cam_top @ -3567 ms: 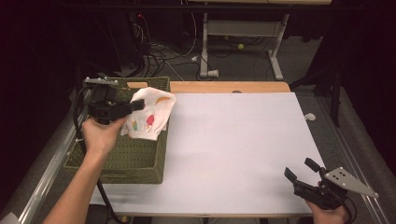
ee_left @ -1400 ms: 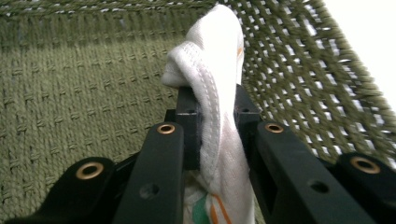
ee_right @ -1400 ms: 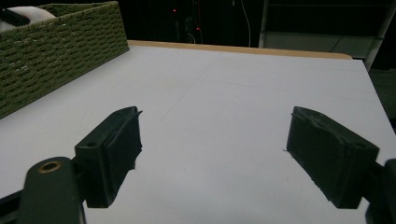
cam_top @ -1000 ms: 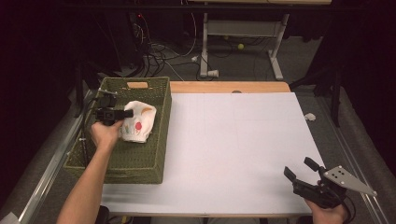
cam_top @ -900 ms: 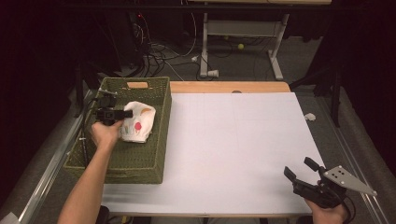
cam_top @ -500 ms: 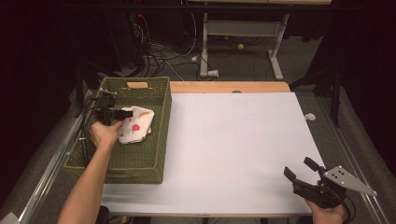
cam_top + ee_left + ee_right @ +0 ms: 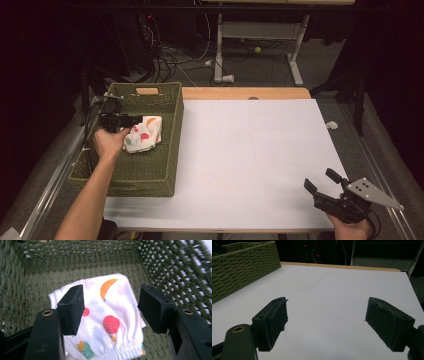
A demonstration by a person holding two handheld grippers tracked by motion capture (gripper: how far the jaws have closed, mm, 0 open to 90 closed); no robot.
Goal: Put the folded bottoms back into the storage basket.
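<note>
Both grippers' fingers apart — cloth (image 7: 107, 320) lower edge cut off (inside basket (image 7: 175, 272)).

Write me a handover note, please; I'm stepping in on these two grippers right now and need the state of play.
Left gripper: open, over the folded white cloth with fruit prints; jaws stand either side of it, not clamping.
Right gripper: open, holding nothing, low over the white tabletop at its near right corner.
The cloth lies on the floor of the green woven basket at the table's left edge.
Done: cloth is in the basket and released.
Left: probably just lift the left gripper out of the basket.
</note>
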